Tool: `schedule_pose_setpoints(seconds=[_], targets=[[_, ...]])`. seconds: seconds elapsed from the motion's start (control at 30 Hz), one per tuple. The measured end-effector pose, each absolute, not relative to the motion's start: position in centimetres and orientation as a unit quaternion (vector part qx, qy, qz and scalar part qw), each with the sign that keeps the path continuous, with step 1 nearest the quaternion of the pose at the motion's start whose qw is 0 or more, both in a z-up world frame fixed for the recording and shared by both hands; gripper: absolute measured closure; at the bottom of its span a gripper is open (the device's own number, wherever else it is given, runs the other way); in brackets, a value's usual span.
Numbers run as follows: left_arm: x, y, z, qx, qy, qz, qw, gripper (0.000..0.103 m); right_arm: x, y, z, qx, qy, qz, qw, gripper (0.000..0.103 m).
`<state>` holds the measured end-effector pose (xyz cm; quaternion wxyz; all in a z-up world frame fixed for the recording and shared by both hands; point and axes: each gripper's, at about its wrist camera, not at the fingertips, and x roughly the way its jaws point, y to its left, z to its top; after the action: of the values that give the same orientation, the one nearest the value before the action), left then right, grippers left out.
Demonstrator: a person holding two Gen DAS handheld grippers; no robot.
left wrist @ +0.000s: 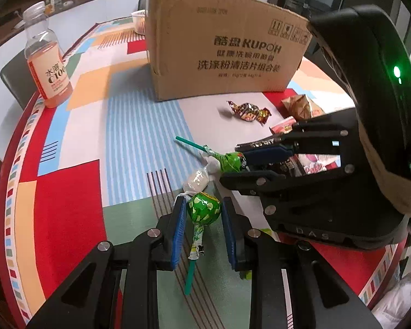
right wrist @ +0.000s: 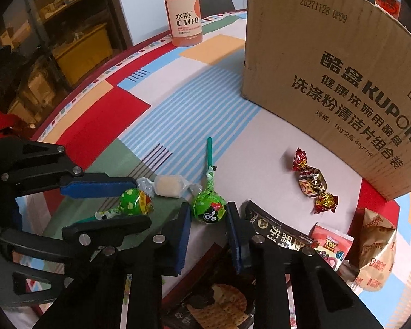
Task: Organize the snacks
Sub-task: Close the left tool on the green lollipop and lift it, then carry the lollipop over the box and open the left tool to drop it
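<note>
Two green lollipops lie on the patterned tablecloth. My left gripper (left wrist: 202, 208) is open with its blue pads on either side of the near lollipop's head (left wrist: 204, 208), a gap on each side; it also shows in the right wrist view (right wrist: 135, 201). My right gripper (right wrist: 208, 212) is open around the second lollipop's head (right wrist: 209, 209), also seen in the left wrist view (left wrist: 231, 161). A white wrapped candy (right wrist: 168, 186) lies between the two lollipops. A cardboard box (left wrist: 222, 44) stands beyond them.
A red-gold wrapped candy (right wrist: 312, 182) lies right of the lollipops. Snack packets (right wrist: 328, 244) and a brown bag (right wrist: 378, 249) lie at the right, a cracker pack (right wrist: 219, 301) under my right gripper. A pink drink bottle (left wrist: 46, 57) stands near the table's far edge.
</note>
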<state>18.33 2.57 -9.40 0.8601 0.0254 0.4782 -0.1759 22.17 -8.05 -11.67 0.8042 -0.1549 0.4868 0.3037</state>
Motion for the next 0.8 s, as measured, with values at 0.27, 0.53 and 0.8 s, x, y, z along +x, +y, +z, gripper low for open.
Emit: schedule_pose_setpoints(seconds=[0.27,0.53,0.8], targets=[[17.8,2.9,-8.0,0.011,0.459,-0.159,0.874,0.077,21.4,-8.8,-10.4,-0.14,0.471,0.297,0.819,0.077],[17.6,2.7,-4.9,-0.007,0.422,-0.155,0.893,0.077,20.7,-10.4,-7.6,-0.11,0.442,0.283,0.844,0.077],[17.8,2.2,-0.9,-0.012,0.37,-0.158,0.915,0.077,20.3,-12.1,-3.7,-0.082,0.398,0.267,0.874,0.077]])
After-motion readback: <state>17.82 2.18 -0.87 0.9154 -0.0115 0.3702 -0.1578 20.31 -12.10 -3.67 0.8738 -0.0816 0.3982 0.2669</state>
